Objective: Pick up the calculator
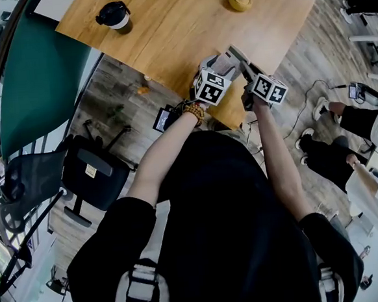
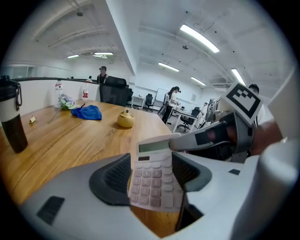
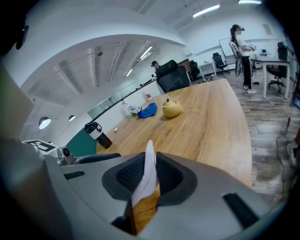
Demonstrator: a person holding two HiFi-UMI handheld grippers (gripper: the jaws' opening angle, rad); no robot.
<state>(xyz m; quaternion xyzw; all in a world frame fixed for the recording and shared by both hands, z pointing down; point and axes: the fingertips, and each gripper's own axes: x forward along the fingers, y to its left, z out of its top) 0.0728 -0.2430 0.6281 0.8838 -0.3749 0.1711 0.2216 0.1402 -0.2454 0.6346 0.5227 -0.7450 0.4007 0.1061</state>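
Note:
The white calculator [image 2: 154,180] hangs above the wooden table [image 1: 185,23] near its front edge, keys facing the left gripper view. My left gripper [image 2: 151,177] spans its width, with both dark pads against its side edges. In the right gripper view the calculator [image 3: 147,174] shows edge-on as a thin white slab, and my right gripper [image 3: 149,177] is shut on its two faces. One grey right finger [image 2: 199,139] lies across the top corner by the display. From the head view both grippers, left [image 1: 224,63] and right [image 1: 242,63], meet over the table's near edge.
A black tumbler [image 1: 114,16] stands at the table's far left and a yellow round object [image 1: 239,1] at the far middle. A blue cloth [image 2: 87,112] lies beyond. Black chairs [image 1: 90,174] stand on the floor to the left; a seated person [image 1: 358,153] is at the right.

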